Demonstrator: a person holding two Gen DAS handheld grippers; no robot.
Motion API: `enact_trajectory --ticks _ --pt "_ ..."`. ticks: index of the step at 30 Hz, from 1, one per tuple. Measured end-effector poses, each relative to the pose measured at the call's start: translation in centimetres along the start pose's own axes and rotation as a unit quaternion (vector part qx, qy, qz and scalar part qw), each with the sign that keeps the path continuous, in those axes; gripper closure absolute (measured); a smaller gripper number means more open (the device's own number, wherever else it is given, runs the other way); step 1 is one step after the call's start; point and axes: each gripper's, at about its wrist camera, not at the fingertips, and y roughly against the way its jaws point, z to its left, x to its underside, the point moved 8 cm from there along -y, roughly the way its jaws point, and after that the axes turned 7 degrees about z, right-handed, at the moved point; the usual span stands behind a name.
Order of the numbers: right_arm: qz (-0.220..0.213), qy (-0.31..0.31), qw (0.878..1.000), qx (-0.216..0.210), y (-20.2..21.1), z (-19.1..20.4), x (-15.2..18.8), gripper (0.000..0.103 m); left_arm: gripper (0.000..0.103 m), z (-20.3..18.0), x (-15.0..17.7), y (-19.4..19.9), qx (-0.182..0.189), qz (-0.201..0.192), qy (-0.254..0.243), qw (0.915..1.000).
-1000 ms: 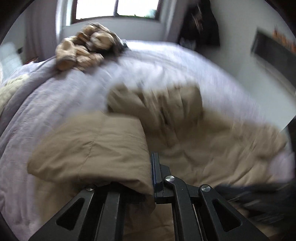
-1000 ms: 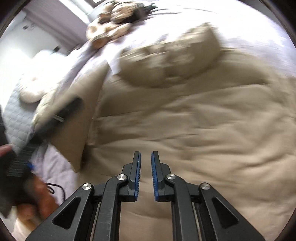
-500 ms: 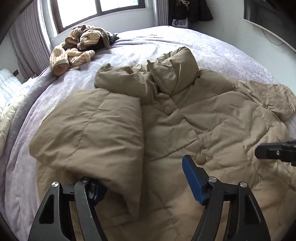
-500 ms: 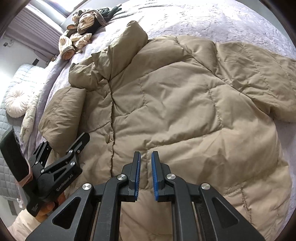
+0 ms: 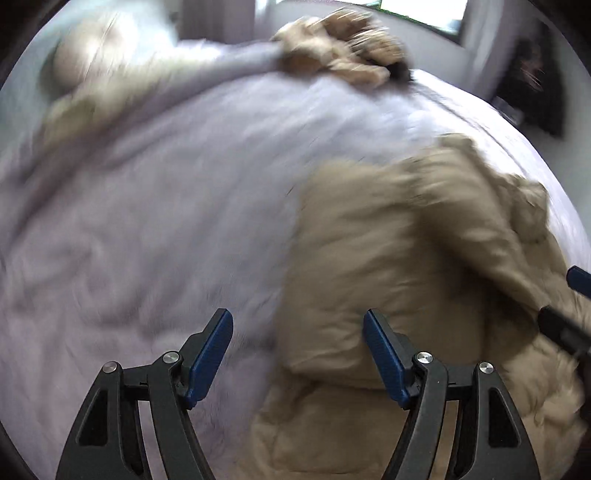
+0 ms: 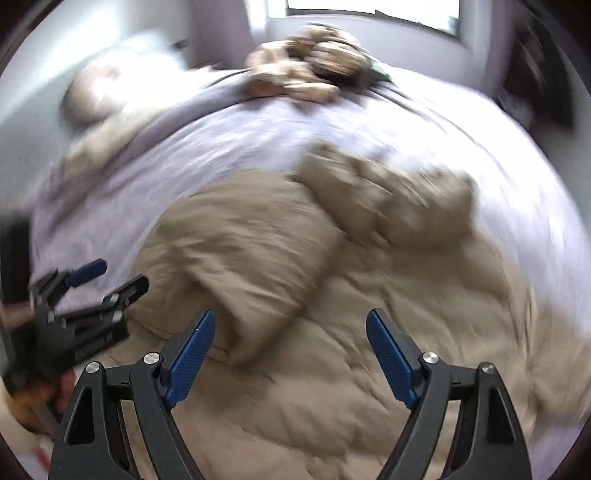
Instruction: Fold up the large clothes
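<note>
A large tan puffer coat (image 6: 369, 314) lies spread on the pale lilac bed (image 6: 258, 140), its left sleeve folded in over the body (image 6: 251, 243). In the left wrist view the coat (image 5: 399, 266) fills the right half. My left gripper (image 5: 297, 347) is open and empty, hovering over the coat's left edge and the bedcover; it also shows in the right wrist view (image 6: 107, 280). My right gripper (image 6: 291, 343) is open and empty above the coat's lower body; its tip shows at the right edge of the left wrist view (image 5: 576, 295). Both views are blurred.
A heap of tan and striped clothes (image 6: 314, 70) lies at the far end of the bed under a window (image 6: 369, 9). A round cushion (image 6: 92, 92) and pillows lie at the far left. Dark clothes (image 5: 532, 81) hang at the right wall.
My left gripper let go of the folded sleeve and swung left over the bed. My right gripper went from shut to open and turned toward the sleeve side.
</note>
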Motion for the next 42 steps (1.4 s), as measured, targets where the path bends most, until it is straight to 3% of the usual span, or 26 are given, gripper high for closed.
enact_trajectory --ticks 3,6,7,8,9,11,12,14,17,20,23,25,28,31,34,38,42 --pt "-0.004 0.085 0.995 0.05 -2.6 3.5 -1.3 0.017 0.028 -0.1 0.7 -1.2 -0.004 0.004 -0.008 1.0" --pt "-0.008 0.124 0.986 0.115 -5.0 4.0 -2.2 0.019 0.028 -1.0 0.8 -1.9 -0.02 -0.002 -0.036 0.9992" --pt "-0.013 0.121 0.984 0.131 -5.2 3.7 -2.4 0.038 0.028 -0.9 0.9 -1.8 -0.021 -0.001 -0.037 0.9991" --pt "-0.018 0.109 0.985 0.135 -5.2 3.1 -2.8 0.088 0.028 -0.8 0.9 -1.7 -0.022 0.0 -0.038 0.999" --pt "-0.022 0.072 0.989 0.126 -4.9 1.7 -3.0 0.098 0.028 -0.7 0.9 -1.8 -0.021 0.0 -0.038 0.999" --pt "-0.034 -0.016 0.994 0.1 -3.7 -1.1 -2.9 0.097 0.028 -0.9 1.0 -1.6 -0.02 0.001 -0.041 0.9989" --pt "-0.039 -0.089 0.993 0.073 -2.9 -3.7 -2.3 0.097 0.028 -0.8 1.0 -1.6 -0.019 0.001 -0.043 0.9989" --pt "-0.032 -0.193 0.98 0.028 -2.6 -7.0 -0.6 0.097 0.028 -0.8 1.2 -1.6 -0.014 0.003 -0.048 0.9987" --pt "0.019 -0.345 0.936 -0.067 -4.4 -11.3 3.7 0.096 0.028 -1.1 1.2 -1.9 -0.022 0.006 -0.056 0.9982" --pt "0.058 -0.418 0.899 -0.116 -5.4 -13.1 6.9 0.082 0.028 -1.3 0.8 -1.2 -0.034 0.01 -0.069 0.997" --pt "0.056 -0.449 0.885 -0.11 -4.1 -14.8 9.0 0.079 0.028 -1.3 -1.1 1.1 -0.035 -0.024 -0.072 0.9965" --pt "0.044 -0.453 0.886 -0.092 -2.4 -15.5 9.6 0.079 0.028 -0.9 -3.3 2.5 -0.036 -0.054 -0.063 0.9959" --pt "0.014 -0.428 0.903 -0.048 0.3 -16.7 8.7 0.08 0.028 -0.1 -6.9 2.6 -0.044 -0.065 -0.038 0.9962" --pt "-0.013 -0.368 0.929 -0.044 2.0 -16.2 6.3 0.08 0.028 -0.3 -8.7 -0.1 -0.047 -0.037 -0.021 0.998" --pt "0.013 -0.28 0.959 -0.034 0.3 -14.2 4.4 0.08 0.028 -1.0 -8.0 -3.0 -0.068 -0.006 -0.033 0.9972" --pt "0.084 -0.268 0.96 -0.015 -4.4 -14.1 6.9 0.082 0.028 -1.8 -6.9 -5.0 -0.101 0.006 -0.059 0.9932" --pt "0.08 -0.282 0.956 -0.008 -5.7 -15.9 8.1 0.085 0.018 -2.0 -6.7 -5.7 -0.131 0.0 -0.083 0.9879"
